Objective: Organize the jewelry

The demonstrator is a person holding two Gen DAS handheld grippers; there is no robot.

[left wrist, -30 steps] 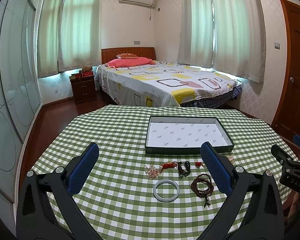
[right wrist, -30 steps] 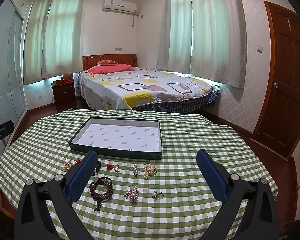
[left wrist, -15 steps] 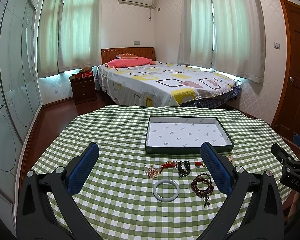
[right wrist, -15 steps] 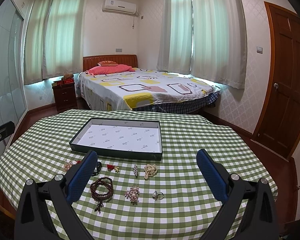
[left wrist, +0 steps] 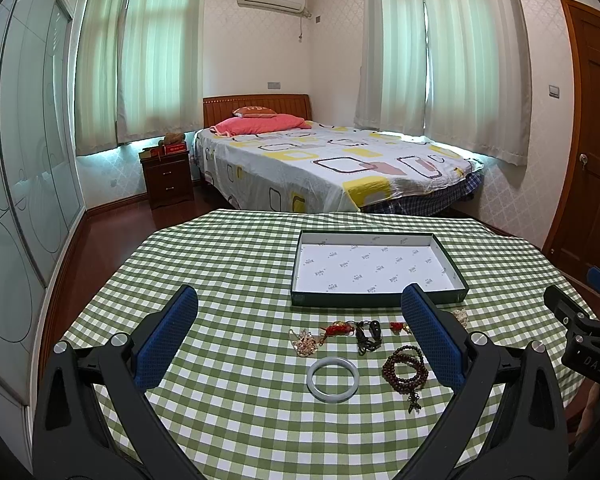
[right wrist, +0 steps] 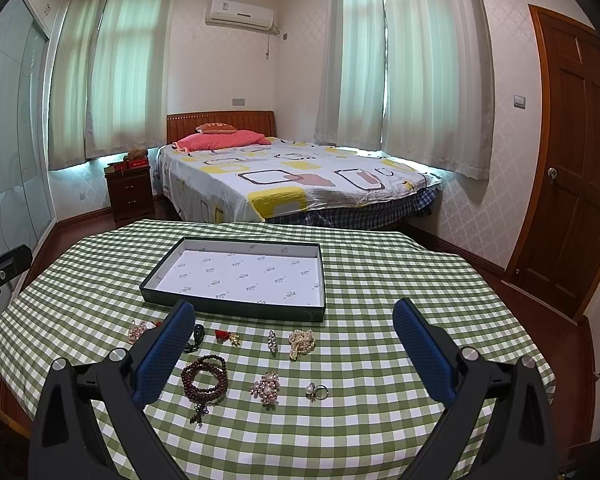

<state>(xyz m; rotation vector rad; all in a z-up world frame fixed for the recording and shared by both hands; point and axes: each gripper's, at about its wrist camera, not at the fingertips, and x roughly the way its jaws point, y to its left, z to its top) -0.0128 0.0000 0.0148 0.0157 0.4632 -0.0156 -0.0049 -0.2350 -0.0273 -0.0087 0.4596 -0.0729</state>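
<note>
Both claws, left claw point(left wrist: 299, 344) and right claw point(right wrist: 294, 354), gape wide and hold nothing above jewelry strewn just before the tray point(right wrist: 204, 302); the tiny ring point(right wrist: 317, 391) may slip a clumsy pinch

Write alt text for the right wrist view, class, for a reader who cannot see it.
An open right gripper hovers over a green checked table where jewelry lies loose before an empty shallow box: a brown bead bracelet, pearl strand, brooch and ring. A bed stands behind.
</note>
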